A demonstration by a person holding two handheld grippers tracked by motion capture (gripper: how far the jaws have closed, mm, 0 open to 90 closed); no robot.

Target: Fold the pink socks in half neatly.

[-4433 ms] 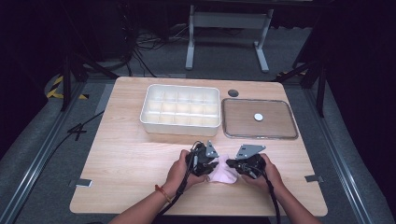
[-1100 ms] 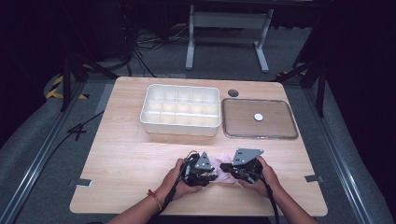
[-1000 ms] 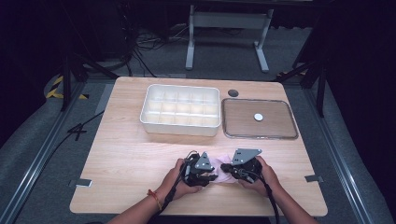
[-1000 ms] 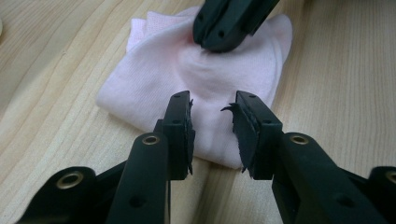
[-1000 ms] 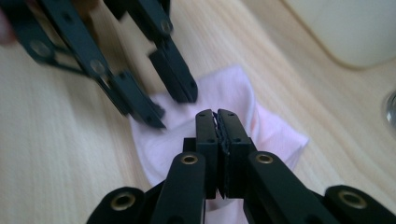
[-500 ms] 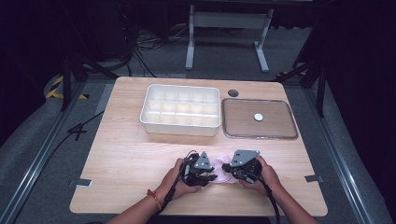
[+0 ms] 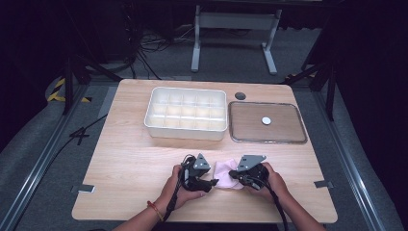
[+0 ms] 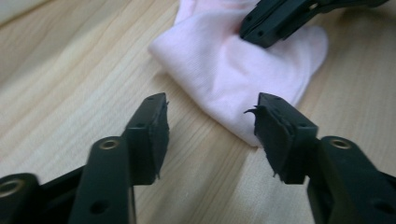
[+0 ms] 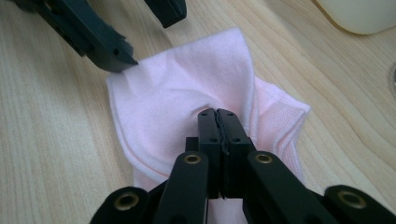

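1. High view: a pink sock (image 7: 224,172) lies on the wooden table (image 7: 130,159), near its front edge, between the two grippers.
2. Left gripper (image 7: 211,182), held in the person's left hand (image 7: 179,185), sits at the sock's left edge; the right gripper (image 7: 234,173), in the right hand (image 7: 272,179), sits at its right edge.
3. Behind them, well apart from the sock, stands a white compartment tray (image 7: 186,113). Just beside it to the right lies a flat lid (image 7: 267,122) with a small white disc at its middle.
4. Left gripper view: the jaws of the left gripper (image 8: 211,128) stand apart, having just been opening. Bare table shows between them, and the pads press on nothing.
5. In that view the sock (image 8: 238,70) lies just past the fingertips, its near edge close to the right-hand jaw, though I cannot tell whether they touch. The other gripper's jaw comes in at the top and rests on the sock.
6. Right gripper view: the right gripper (image 9: 217,114) has its jaws pressed together, with a bunched fold of the sock (image 9: 187,88) pinched at their tips.
7. The fabric puckers towards that pinch, and the ribbed cuff lies to the right of the jaws.
8. At the top left of that view the left gripper's jaws (image 9: 140,28) stand apart at the sock's far corner. A corner of the tray (image 9: 364,14) shows at the top right.
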